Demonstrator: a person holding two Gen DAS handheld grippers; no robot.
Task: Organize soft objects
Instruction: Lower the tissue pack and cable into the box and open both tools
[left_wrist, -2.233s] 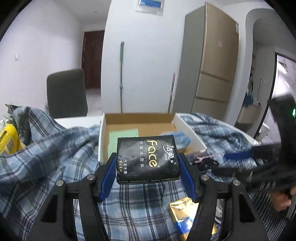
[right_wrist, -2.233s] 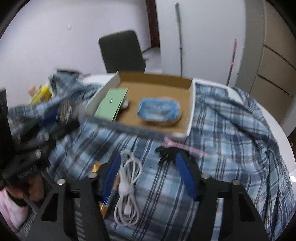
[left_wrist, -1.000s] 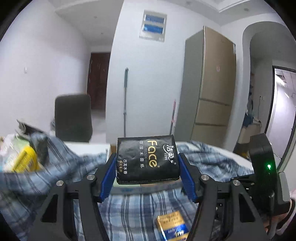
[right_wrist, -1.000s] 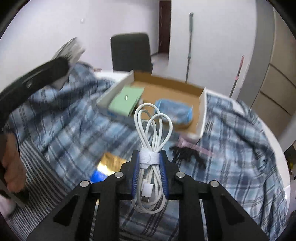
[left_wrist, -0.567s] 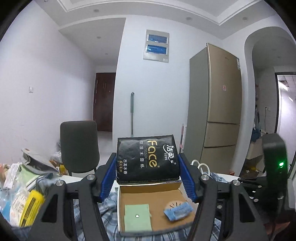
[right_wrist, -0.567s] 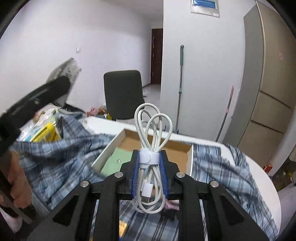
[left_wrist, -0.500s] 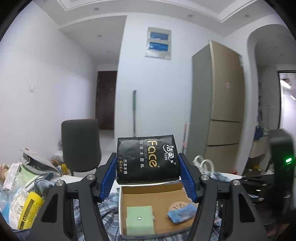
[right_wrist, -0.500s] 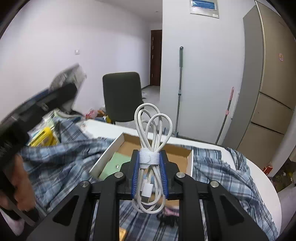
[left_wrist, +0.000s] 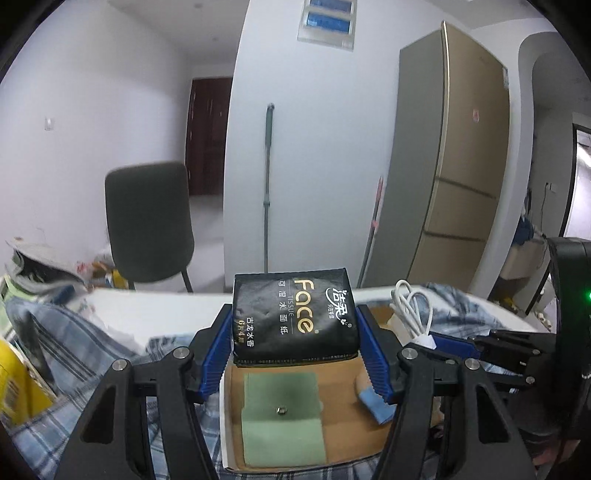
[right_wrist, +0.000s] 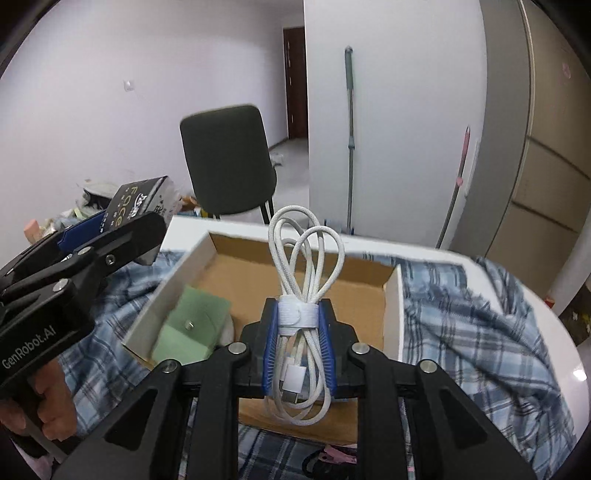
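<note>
My left gripper (left_wrist: 295, 350) is shut on a black "Face" tissue pack (left_wrist: 294, 317) and holds it above the near end of an open cardboard box (left_wrist: 340, 413). The pack also shows in the right wrist view (right_wrist: 138, 206). My right gripper (right_wrist: 299, 343) is shut on a bundled white charging cable (right_wrist: 301, 295) and holds it above the same box (right_wrist: 393, 295); the cable also shows in the left wrist view (left_wrist: 413, 314). In the box lie a green pouch (left_wrist: 282, 417) and a blue packet (left_wrist: 375, 402).
A blue plaid cloth (right_wrist: 480, 332) covers the white table (left_wrist: 166, 306) around the box. A dark chair (right_wrist: 229, 162) stands behind the table. Yellow packaging (left_wrist: 14, 384) and clutter lie at the left. A pink-and-black item (right_wrist: 332, 456) lies in front of the box.
Both grippers have come down and forward over the box, each still holding its item. The box now looks larger and closer in both views.
</note>
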